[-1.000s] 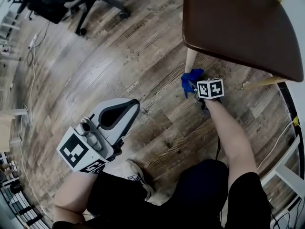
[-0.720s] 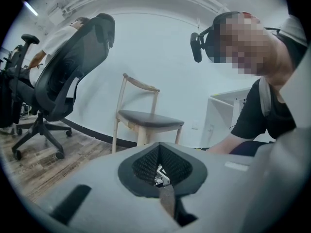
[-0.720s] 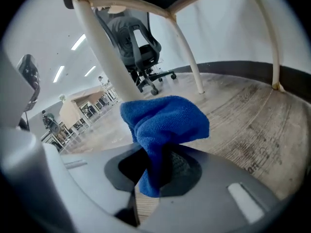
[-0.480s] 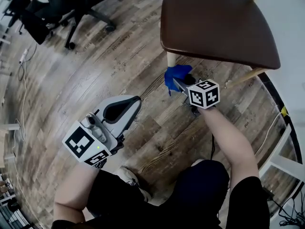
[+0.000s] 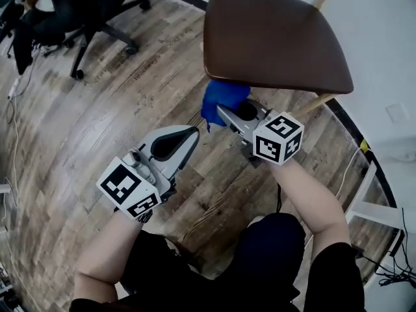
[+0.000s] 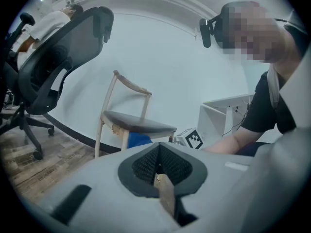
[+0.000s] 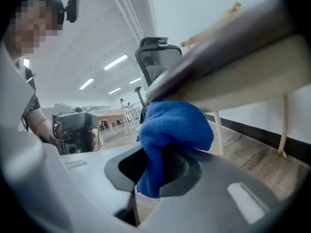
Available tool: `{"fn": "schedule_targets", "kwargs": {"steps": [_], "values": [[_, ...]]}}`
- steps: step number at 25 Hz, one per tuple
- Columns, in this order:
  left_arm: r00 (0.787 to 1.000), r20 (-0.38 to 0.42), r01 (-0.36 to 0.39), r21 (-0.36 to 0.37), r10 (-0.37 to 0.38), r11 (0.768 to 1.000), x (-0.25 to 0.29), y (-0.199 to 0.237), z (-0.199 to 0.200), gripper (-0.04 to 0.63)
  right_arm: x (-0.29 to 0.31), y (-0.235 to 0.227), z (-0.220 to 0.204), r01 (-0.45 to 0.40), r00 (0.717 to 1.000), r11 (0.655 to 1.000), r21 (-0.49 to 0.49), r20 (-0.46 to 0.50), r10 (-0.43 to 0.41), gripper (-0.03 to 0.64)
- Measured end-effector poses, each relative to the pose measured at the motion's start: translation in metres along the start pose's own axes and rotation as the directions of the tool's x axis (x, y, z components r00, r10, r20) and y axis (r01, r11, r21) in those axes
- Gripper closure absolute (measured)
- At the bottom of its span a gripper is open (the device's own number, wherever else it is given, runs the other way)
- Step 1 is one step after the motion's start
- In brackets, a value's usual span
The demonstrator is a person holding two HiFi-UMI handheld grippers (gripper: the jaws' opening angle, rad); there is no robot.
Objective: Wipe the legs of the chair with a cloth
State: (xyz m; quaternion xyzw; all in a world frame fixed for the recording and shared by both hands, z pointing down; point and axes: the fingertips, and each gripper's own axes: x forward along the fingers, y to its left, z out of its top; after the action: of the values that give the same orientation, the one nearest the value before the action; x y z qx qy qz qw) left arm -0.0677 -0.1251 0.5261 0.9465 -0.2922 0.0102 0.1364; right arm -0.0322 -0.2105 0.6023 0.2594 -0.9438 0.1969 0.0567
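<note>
Chair (image 5: 279, 38) stands on the wood floor (image 5: 97, 122) right in front of you, dark seat at the top of the head view, pale legs below. Cloth (image 5: 222, 101), blue, is bunched in your right gripper (image 5: 224, 114), jaws clamped on it. In the right gripper view the cloth (image 7: 172, 130) sits tight under the seat's front edge. From the left gripper view it's just beside the near front leg (image 6: 124, 139), up at the top; can't tell if it's actually touching. Left gripper (image 5: 192, 135) hangs lower & off to the side, jaws together w/ nothing btwn them, apart from the chair.

Step, as I read it: working that near front leg, at the top end of a stroke. Next move prob. needs you to press the cloth onto the leg & drag it down the full length w/ steady pressure, then come round for the back side. Other legs, e.g. the right front leg (image 5: 315, 104), look undone; you'd have to shift over to reach them.
</note>
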Motion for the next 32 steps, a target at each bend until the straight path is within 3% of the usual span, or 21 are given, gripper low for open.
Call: {"fn": "schedule_targets", "kwargs": {"steps": [8, 18, 25, 32], "values": [[1.0, 0.017, 0.002, 0.011, -0.002, 1.0, -0.001, -0.001, 0.005, 0.595, -0.023, 0.019, 0.044, -0.001, 1.0, 0.997, -0.074, 0.026, 0.003, 0.552], [1.0, 0.006, -0.008, 0.001, 0.008, 1.0, 0.009, -0.002, -0.005, 0.595, -0.119, -0.039, 0.048, 0.189, 0.982, 0.98, -0.068, 0.021, -0.188, 0.552], [0.999, -0.031, -0.01, 0.0, 0.01, 1.0, 0.02, -0.002, -0.009, 0.595, -0.19, -0.097, 0.049, 0.359, 0.932, 0.933, 0.007, 0.044, -0.359, 0.552], [0.999, -0.029, 0.018, 0.006, -0.018, 1.0, 0.027, -0.013, -0.012, 0.595, -0.263, -0.155, 0.048, 0.523, 0.842, 0.843, 0.125, 0.078, -0.534, 0.552]]}}
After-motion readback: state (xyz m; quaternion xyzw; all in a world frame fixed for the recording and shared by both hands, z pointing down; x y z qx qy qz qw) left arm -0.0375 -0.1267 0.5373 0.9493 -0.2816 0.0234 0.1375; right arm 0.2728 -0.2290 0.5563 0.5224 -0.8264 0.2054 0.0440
